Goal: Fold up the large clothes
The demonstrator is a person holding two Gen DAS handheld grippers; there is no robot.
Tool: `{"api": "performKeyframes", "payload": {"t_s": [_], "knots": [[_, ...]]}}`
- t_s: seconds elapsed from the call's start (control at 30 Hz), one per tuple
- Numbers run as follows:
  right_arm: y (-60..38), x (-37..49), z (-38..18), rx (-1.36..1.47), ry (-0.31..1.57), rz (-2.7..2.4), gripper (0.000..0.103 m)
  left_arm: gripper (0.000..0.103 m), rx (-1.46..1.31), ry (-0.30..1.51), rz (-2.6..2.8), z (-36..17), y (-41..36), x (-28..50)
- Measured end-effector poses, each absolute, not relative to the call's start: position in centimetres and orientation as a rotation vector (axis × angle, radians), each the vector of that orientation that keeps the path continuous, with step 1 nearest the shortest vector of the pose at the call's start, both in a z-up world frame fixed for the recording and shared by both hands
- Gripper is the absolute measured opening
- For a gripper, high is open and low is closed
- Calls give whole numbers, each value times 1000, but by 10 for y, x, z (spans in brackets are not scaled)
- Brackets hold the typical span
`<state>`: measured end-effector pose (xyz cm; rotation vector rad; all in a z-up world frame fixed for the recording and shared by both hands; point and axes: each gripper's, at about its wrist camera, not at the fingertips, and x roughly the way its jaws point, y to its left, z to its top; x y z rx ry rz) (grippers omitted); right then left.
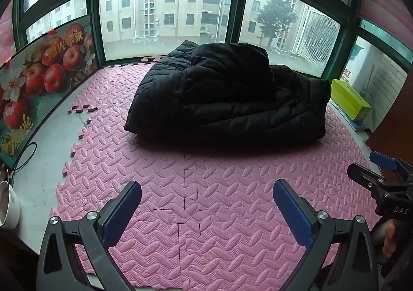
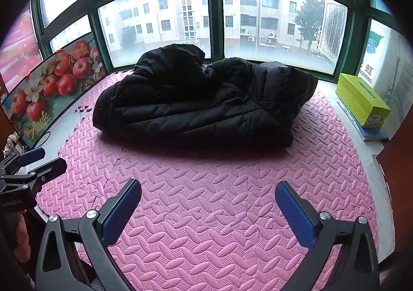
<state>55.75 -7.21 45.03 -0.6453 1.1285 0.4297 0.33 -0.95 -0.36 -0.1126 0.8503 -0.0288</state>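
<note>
Nearest me, my left hand-held gripper (image 1: pixel 206 203) and right hand-held gripper (image 2: pixel 207 204) both gape wide and empty above the pink foam mat (image 1: pixel 206 226), ready for the crumpled black quilted puffer jacket (image 1: pixel 229 94), heaped well ahead by the window.

A black quilted jacket (image 1: pixel 227 92) lies on my pink foam mat (image 1: pixel 206 200), embossed with a leaf-like weave. My tool's pads (image 1: pixel 293 213) are blue on black. A yellow-green box (image 1: pixel 349 99); a board (image 1: pixel 38 79) printed with red apples.
</note>
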Motion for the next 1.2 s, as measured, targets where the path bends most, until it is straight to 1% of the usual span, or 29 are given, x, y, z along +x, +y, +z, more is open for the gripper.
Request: {"api": "performKeyframes", "payload": {"t_s": [1.2], "knots": [[-66, 558, 448, -657, 1133, 443, 103, 103, -114, 856, -28, -8, -7, 9]]}}
